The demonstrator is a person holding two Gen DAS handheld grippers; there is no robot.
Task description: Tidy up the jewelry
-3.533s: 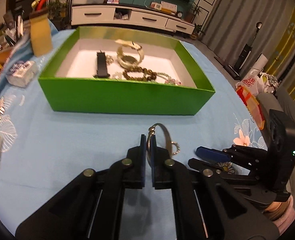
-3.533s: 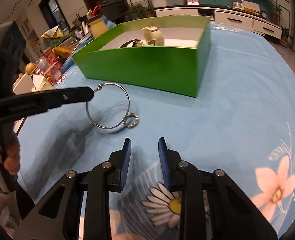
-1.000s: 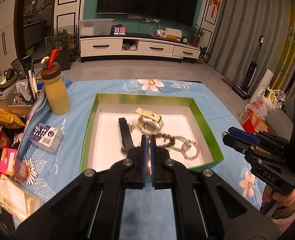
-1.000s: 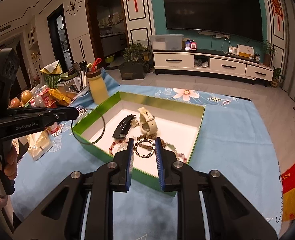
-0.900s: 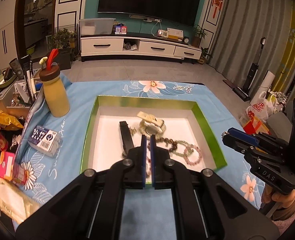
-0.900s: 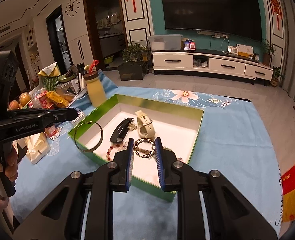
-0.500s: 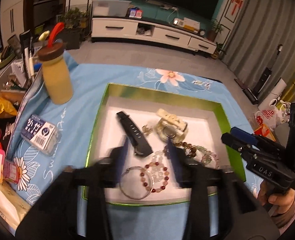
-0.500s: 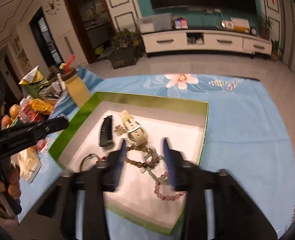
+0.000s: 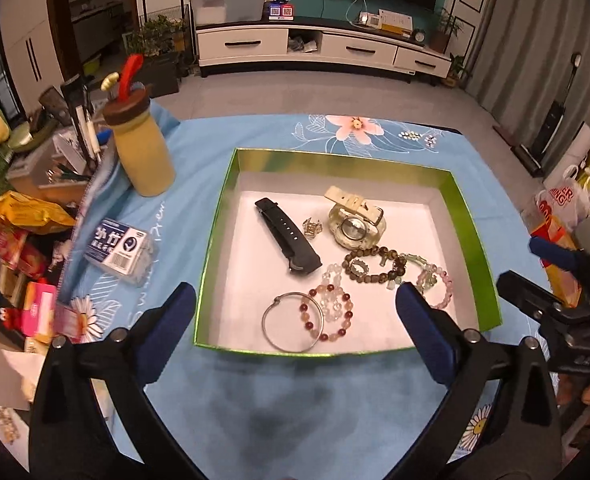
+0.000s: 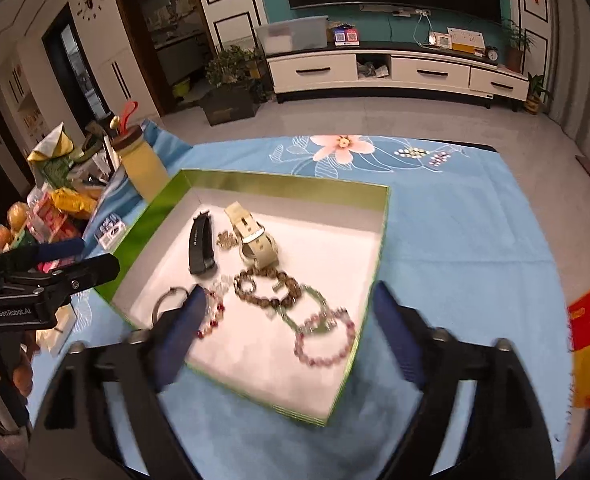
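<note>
The left gripper (image 9: 295, 312) hangs above the near edge of the green box (image 9: 473, 248) with its jaws spread wide and nothing between them. The right gripper (image 10: 287, 316) is likewise splayed fully apart and empty, poised over the box's near right corner; its frame is motion-blurred.

The box sits on a blue floral tablecloth (image 9: 279, 392), its walls low and its white floor (image 9: 251, 236) bare along the far and left sides. The jewelry is bunched toward the near right. A silver bangle (image 9: 293, 327) lies flat close to the near wall, touching a red beaded bracelet (image 9: 327, 314). A clear beaded bracelet (image 9: 332, 280) overlaps that one from behind. A dark brown beaded bracelet (image 9: 375, 266) lies just right of it, and a pink beaded bracelet (image 9: 435, 286) sits nearest the right wall, partly hidden by the left gripper's right finger. A black watch strap (image 9: 289, 236) runs diagonally through the middle, a small silver charm (image 9: 312, 227) lies beside it, and a cream wristwatch (image 9: 357, 222) rests toward the far side.

Left of the box stand a yellow bottle (image 9: 143, 152) and a tissue pack (image 9: 121, 250), both well apart from the wall. Bare cloth lies in front of the box and to its right.
</note>
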